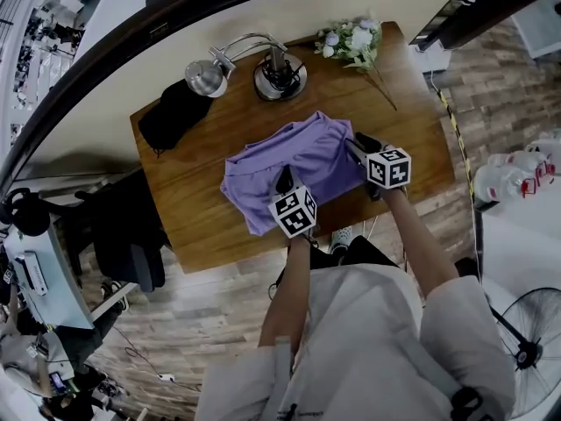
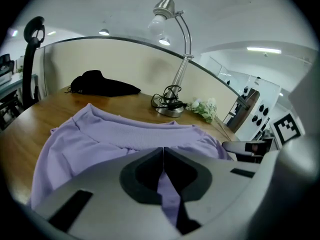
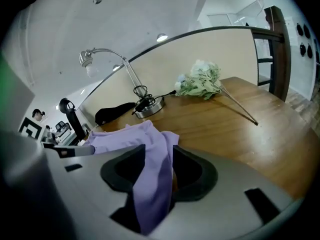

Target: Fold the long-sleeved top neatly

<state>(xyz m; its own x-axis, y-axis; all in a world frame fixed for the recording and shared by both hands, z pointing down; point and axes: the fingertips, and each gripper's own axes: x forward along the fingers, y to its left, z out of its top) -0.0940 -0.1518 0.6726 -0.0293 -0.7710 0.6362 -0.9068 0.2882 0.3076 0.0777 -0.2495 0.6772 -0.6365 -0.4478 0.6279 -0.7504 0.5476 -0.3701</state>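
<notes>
The lilac long-sleeved top (image 1: 298,160) lies partly folded in a bunched heap on the wooden table (image 1: 202,217). At its near edge my left gripper (image 1: 285,181) is shut on a strip of the fabric, which runs pinched between its jaws (image 2: 163,151). My right gripper (image 1: 355,143) is at the top's right edge. Its jaws stand apart with a loose fold of the top (image 3: 130,136) draped through the gap (image 3: 159,151), and the pads do not press on it. Each gripper shows in the other's view: the right gripper (image 2: 250,146) and the left gripper (image 3: 70,150).
A chrome desk lamp (image 1: 276,77) stands at the table's back with its cable coiled on the base. A black cloth (image 1: 175,112) lies at the back left and a white flower sprig (image 1: 351,42) at the back right. A chair (image 1: 131,235) stands left and a fan (image 1: 526,340) right.
</notes>
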